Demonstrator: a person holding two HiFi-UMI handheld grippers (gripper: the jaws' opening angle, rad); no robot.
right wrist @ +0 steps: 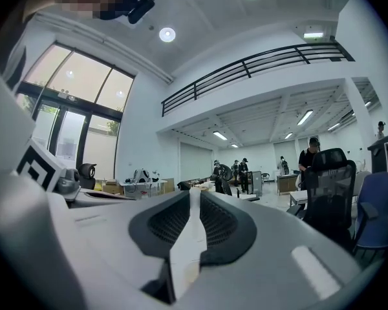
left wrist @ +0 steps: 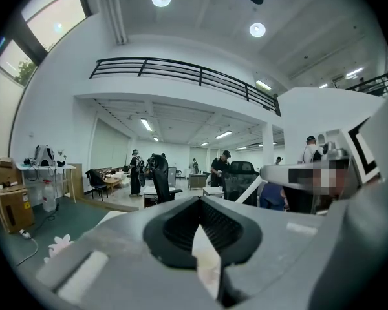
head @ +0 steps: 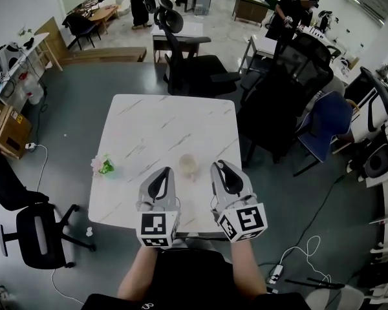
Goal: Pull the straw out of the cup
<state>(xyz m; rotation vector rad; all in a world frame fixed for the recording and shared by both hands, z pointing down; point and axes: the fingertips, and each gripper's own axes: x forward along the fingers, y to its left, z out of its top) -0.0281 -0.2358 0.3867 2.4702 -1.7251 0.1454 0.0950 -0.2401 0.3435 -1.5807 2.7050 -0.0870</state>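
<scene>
White marbled worktop (head: pixel 161 118) is seen mid-frame, with the cup (head: pixel 189 165) stood near its lower edge; no straw can be made out. Just below it, the left claw (head: pixel 166 172) and right claw (head: pixel 218 166) are held closed and empty. One should be opened and lowered squarely over the rim.

What the cup (head: pixel 189 165) holds is too small to tell.
</scene>
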